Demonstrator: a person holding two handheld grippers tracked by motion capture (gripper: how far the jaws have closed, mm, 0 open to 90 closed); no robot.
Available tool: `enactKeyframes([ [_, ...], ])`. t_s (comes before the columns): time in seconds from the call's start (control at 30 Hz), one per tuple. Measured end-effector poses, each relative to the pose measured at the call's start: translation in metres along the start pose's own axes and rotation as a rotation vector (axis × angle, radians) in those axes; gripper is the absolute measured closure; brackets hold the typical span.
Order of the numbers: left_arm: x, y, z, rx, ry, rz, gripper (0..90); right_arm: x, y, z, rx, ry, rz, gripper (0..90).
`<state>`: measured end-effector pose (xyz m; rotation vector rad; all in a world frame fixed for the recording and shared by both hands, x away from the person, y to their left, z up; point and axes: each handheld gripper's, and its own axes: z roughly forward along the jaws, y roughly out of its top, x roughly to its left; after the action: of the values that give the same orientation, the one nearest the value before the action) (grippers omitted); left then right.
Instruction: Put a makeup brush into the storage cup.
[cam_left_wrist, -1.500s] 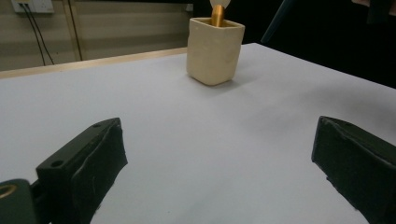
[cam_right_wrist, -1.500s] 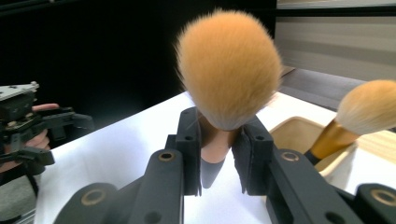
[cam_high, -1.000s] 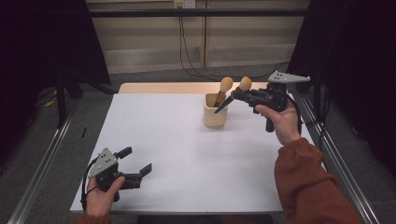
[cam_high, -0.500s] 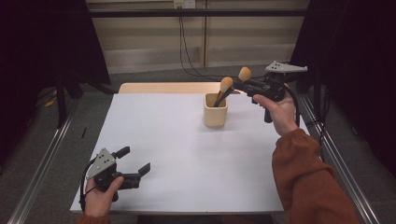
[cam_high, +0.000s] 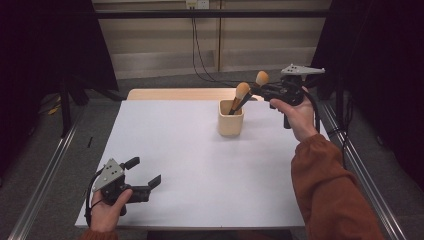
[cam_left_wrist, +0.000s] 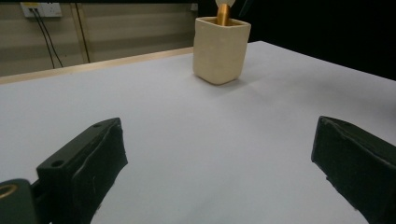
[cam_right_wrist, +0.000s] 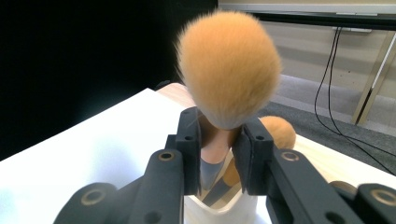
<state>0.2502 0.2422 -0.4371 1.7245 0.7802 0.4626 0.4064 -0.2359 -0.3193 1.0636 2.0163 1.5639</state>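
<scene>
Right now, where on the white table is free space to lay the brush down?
The white tabletop is bare from the left gripper across to the beige square cup, and also in front of that cup. It is crowded only at the cup, where the right gripper holds an orange-bristled makeup brush beside a second brush.

A white table (cam_high: 200, 165) carries a cream holder (cam_high: 230, 123) standing near its far right edge.

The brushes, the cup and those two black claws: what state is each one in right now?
Held brush: clamped between the right gripper's jaws, bristles up, handle end in the cup.
Second brush: standing tilted in the cup.
Cup: upright on the table.
Right gripper: shut on the held brush.
Left gripper: open, holding nothing.
</scene>
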Motion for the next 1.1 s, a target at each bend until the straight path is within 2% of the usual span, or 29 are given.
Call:
enactKeyframes([
  [0.23, 0.000, 0.000, 0.000, 0.004, -0.002, 0.001, 2.9, -0.002, -0.006, 0.006, 0.008, -0.010, 0.007, 73.8],
  [0.53, 0.000, 0.000, 0.001, 0.008, -0.001, 0.009, 2.9, -0.004, -0.019, 0.018, 0.059, -0.015, 0.006, 73.8],
  [1.1, -0.001, 0.000, 0.001, 0.008, 0.003, 0.007, 3.2, -0.005, -0.034, 0.031, 0.086, -0.019, 0.015, 73.8],
])
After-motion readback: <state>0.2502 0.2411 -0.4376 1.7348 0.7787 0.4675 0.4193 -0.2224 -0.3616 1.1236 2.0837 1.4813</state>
